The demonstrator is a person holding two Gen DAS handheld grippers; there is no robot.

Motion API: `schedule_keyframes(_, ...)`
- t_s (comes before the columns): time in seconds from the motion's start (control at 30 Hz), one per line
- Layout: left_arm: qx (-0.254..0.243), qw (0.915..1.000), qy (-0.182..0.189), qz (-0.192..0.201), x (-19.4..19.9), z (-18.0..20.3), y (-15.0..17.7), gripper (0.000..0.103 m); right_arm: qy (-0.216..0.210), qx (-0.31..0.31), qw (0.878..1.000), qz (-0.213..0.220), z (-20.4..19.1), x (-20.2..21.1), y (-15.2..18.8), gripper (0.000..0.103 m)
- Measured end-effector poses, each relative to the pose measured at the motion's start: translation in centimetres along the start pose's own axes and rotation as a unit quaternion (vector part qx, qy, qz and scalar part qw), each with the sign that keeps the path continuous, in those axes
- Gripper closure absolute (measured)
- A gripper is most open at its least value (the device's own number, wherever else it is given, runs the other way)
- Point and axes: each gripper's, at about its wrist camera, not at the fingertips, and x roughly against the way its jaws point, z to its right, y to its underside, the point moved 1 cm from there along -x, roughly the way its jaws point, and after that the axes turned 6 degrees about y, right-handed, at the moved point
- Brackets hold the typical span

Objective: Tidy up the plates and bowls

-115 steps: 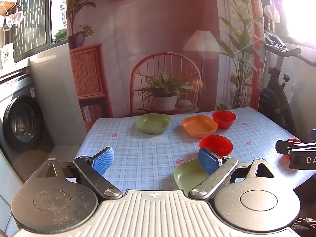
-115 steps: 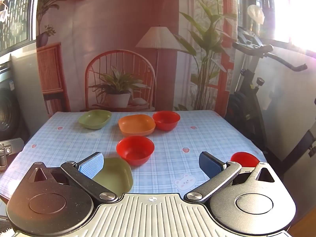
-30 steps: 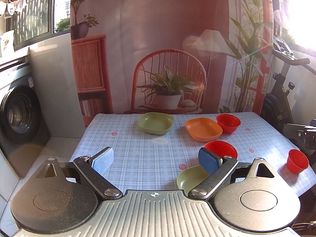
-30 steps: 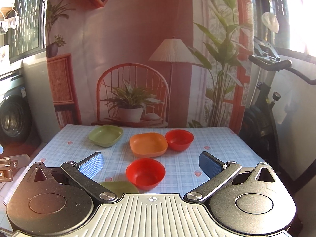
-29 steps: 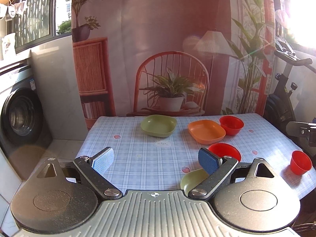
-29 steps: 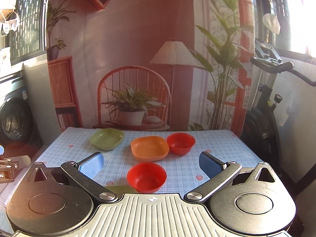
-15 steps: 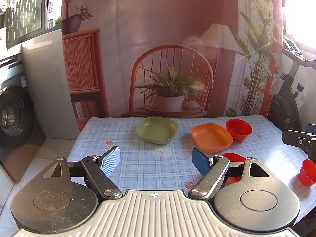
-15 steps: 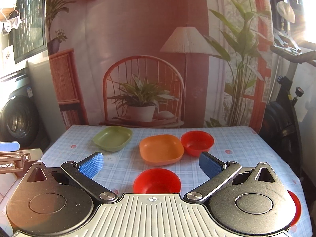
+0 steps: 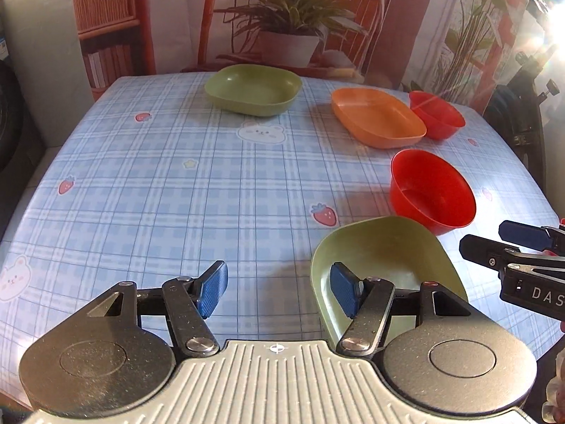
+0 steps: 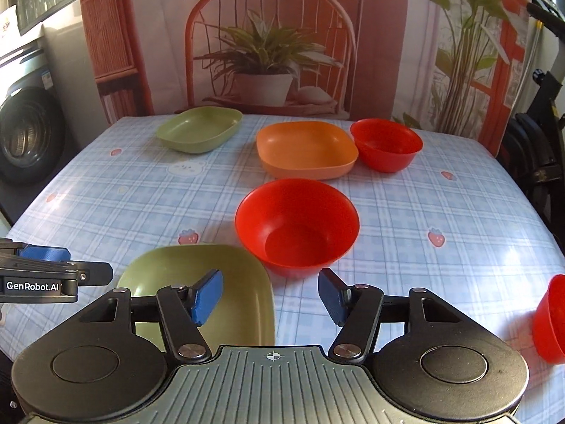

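Note:
A near green plate (image 9: 385, 258) (image 10: 197, 286) lies at the table's front edge. My left gripper (image 9: 277, 288) is open and empty; its right finger hangs over that plate's left rim. My right gripper (image 10: 270, 295) is open and empty, just above the plate's right rim and in front of a red bowl (image 10: 296, 224) (image 9: 432, 194). Farther back sit an orange plate (image 10: 303, 148) (image 9: 378, 116), a second red bowl (image 10: 386, 143) (image 9: 438, 113) and a far green plate (image 10: 199, 128) (image 9: 252, 88).
A third red bowl (image 10: 551, 318) sits at the table's right front edge. The blue checked tablecloth (image 9: 159, 176) covers the table. A washing machine (image 10: 28, 134) stands left, an exercise bike (image 10: 536, 123) right, a printed backdrop behind.
Both grippers have moved forward and down toward the table, tilting downward. The near green plate and red bowl now sit close under the fingers. Both stay open.

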Motion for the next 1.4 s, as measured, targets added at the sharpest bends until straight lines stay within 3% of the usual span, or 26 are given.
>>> schedule_keyframes(0.27, -0.019, 0.9992, 0.013, -0.032, -2.5, 1.0, 1.2, 0.043, -0.005, -0.001, 0.999, -0.038, -0.1, -2.5, 2.2, 0.063)
schedule_keyframes(0.43, -0.01, 0.9977, 0.023, -0.064, -3.8, 1.3, 2.1, 0.058, -0.015, -0.011, 0.999, -0.052, 0.3, -3.0, 2.6, 0.069)
schedule_keyframes(0.53, -0.021, 0.9976, 0.023, -0.061, -3.8, 1.7, 2.2, 0.066, -0.022, -0.02, 0.998, -0.061, 0.5, -3.2, 3.0, 0.075)
schedule_keyframes(0.63, -0.022, 0.9976, 0.033, -0.058, -3.8, 1.8, 2.3, 0.077, -0.028, -0.026, 0.997, -0.064, 0.6, -3.2, 3.1, 0.09)
schedule_keyframes(0.7, -0.023, 0.9977, 0.035, -0.054, -3.6, 1.9, 2.3, 0.087, -0.029, -0.027, 0.997, -0.062, 0.6, -3.1, 3.1, 0.093)
schedule_keyframes(0.8, -0.025, 0.9979, 0.036, -0.048, -3.4, 1.9, 2.3, 0.092, -0.031, -0.026, 0.998, -0.058, 0.5, -2.9, 3.1, 0.096)
schedule_keyframes(1.07, -0.018, 0.9991, 0.023, -0.032, -2.4, 1.6, 2.1, 0.093, -0.054, -0.032, 0.996, -0.057, 0.2, -2.5, 2.2, 0.096)
schedule_keyframes(1.4, -0.014, 0.9995, 0.012, 0.026, 1.9, 0.8, -1.8, 0.092, -0.099, -0.05, 0.994, -0.006, 0.4, -0.5, -4.0, 0.096)
